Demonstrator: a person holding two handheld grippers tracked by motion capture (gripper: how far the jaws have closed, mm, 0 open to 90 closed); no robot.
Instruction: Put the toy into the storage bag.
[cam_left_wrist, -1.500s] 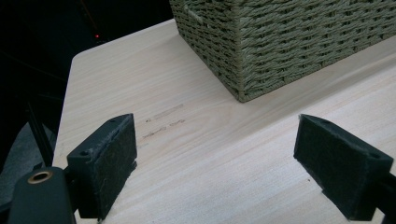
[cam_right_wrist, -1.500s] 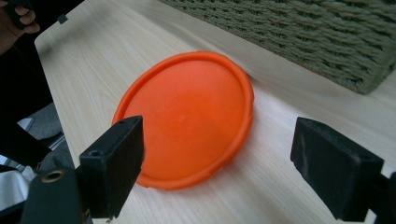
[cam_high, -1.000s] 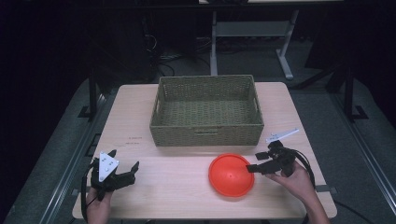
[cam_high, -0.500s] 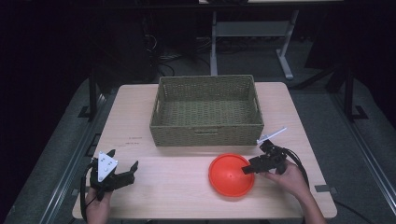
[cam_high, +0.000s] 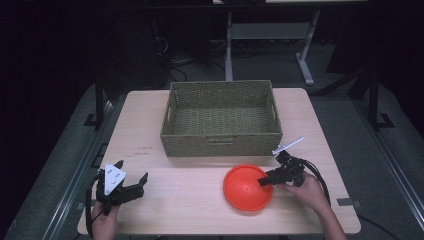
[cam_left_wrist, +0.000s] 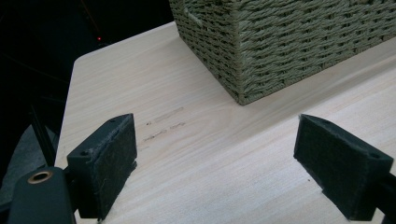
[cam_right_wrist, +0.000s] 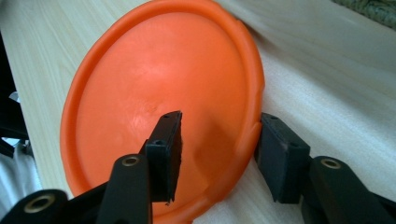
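Note:
An orange plate (cam_high: 245, 187) (cam_right_wrist: 154, 84) lies on the wooden table (cam_high: 175, 200), in front of the basket and right of centre. My right gripper (cam_high: 262, 181) (cam_right_wrist: 219, 140) straddles the plate's right rim, one jaw inside the dish and the other outside the edge. Its jaws have just been closing around the rim. A gap still shows between the inner pad and the rim, so the plate is not clamped. My left gripper (cam_high: 134, 172) (cam_left_wrist: 215, 154) rests at the table's front left, open wide over bare wood.
A woven green basket (cam_high: 220, 145) (cam_left_wrist: 280, 42) stands at the back middle of the table with nothing in it. Faint pencil marks (cam_left_wrist: 163, 123) lie on the wood near the left gripper. The floor around the table is dark, with a metal stand behind it.
My right gripper has dipped a little onto the plate's right rim and its jaws have narrowed around it. The left gripper and the plate have stayed put.

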